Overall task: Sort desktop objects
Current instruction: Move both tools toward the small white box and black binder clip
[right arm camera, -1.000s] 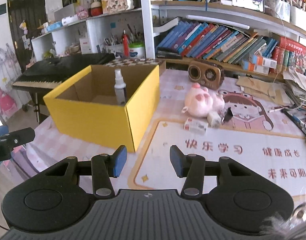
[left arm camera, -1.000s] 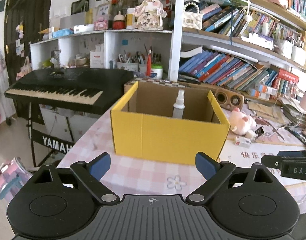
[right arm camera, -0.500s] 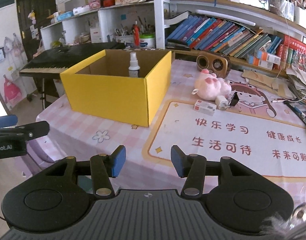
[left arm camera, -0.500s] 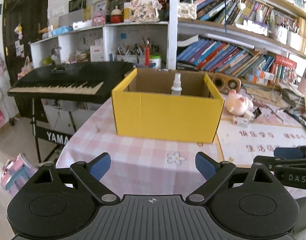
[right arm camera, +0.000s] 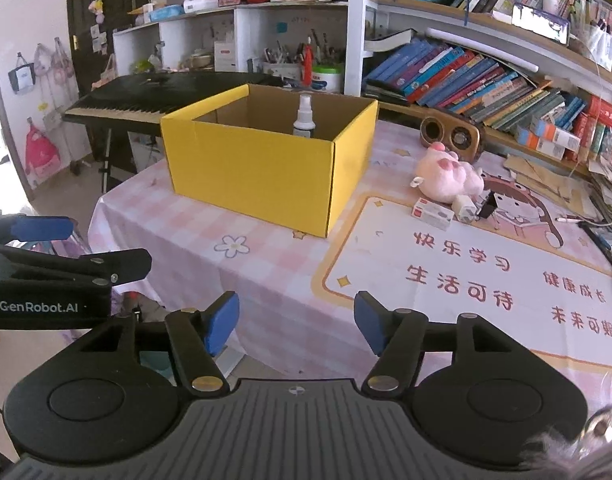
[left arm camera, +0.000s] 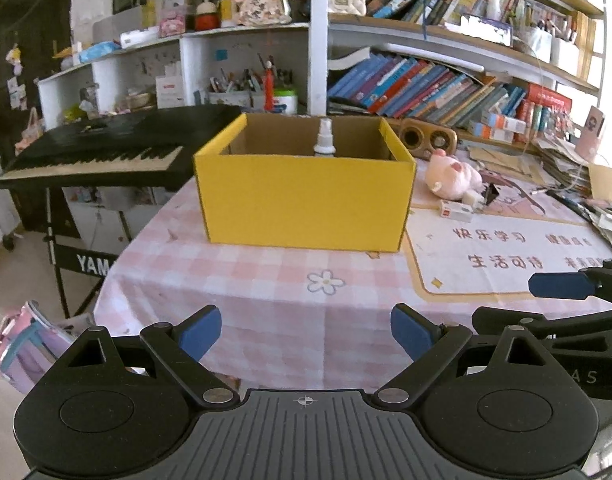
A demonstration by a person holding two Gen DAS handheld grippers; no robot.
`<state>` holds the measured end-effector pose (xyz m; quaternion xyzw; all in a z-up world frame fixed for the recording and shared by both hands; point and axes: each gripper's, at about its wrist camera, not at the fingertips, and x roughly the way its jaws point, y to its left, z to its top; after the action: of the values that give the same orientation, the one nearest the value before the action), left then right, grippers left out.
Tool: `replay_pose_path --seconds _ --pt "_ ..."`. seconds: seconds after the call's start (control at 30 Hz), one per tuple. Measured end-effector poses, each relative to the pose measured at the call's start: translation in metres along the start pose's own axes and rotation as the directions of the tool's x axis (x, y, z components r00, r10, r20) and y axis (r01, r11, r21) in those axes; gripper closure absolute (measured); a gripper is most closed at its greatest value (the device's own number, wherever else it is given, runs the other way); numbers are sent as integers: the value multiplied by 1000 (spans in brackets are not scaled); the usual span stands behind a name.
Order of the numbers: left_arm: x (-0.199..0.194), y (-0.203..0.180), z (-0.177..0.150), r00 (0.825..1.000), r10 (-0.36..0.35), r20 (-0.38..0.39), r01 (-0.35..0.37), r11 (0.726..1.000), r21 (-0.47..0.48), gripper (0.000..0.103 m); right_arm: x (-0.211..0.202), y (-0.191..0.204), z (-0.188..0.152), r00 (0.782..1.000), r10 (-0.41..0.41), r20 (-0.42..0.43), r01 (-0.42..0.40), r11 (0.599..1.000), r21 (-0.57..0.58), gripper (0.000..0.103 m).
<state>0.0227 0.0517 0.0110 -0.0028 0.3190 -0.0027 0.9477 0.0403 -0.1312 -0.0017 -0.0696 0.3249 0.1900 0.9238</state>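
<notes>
Both of my grippers have pulled back from the desk over the last second; the yellow box (left arm camera: 306, 200) that filled the view now sits well ahead of the jaws, with a wide strip of pink checked tablecloth (left arm camera: 265, 292) between. The left gripper (left arm camera: 305, 332) hangs off the near table edge with its jaws spread wide and nothing between them. The right gripper (right arm camera: 297, 322) is likewise released and empty; its jaws have opened wider than they were a second ago.

I read this as a reset: one item is in, and I am backed off far enough to choose the next.

A white spray bottle (left arm camera: 324, 138) stands upright inside the box, straight ahead of the left jaws, only its top showing above the rim. The unsorted things lie ahead and to the right of the right jaws, well apart from them: a pink plush pig (right arm camera: 448, 178) lying on the printed mat (right arm camera: 466, 272), and just in front of it a small red-and-white box (right arm camera: 432, 212), a white charger-like block (right arm camera: 464, 203) and a black clip (right arm camera: 490, 205), all close together. The plush looks soft and easy to pinch; the little box lies flat.
</notes>
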Motion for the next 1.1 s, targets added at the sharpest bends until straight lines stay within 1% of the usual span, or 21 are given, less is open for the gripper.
replay_pose_path --seconds 0.2,0.47,0.83,1.1 --pt "6 -9 -1 998 -56 -24 56 998 29 9 -4 -6 -7 999 -35 -25 36 999 28 38" --pt "15 -27 2 991 -132 -32 134 988 79 9 -10 -21 -13 994 -102 -49 106 991 84 37" --pt "33 -49 10 981 -183 -65 189 976 110 9 -9 -42 -18 985 -153 -83 162 979 127 37" --pt "49 -71 17 973 -212 -87 222 966 131 9 -4 -67 -18 978 -179 -110 195 969 154 37"
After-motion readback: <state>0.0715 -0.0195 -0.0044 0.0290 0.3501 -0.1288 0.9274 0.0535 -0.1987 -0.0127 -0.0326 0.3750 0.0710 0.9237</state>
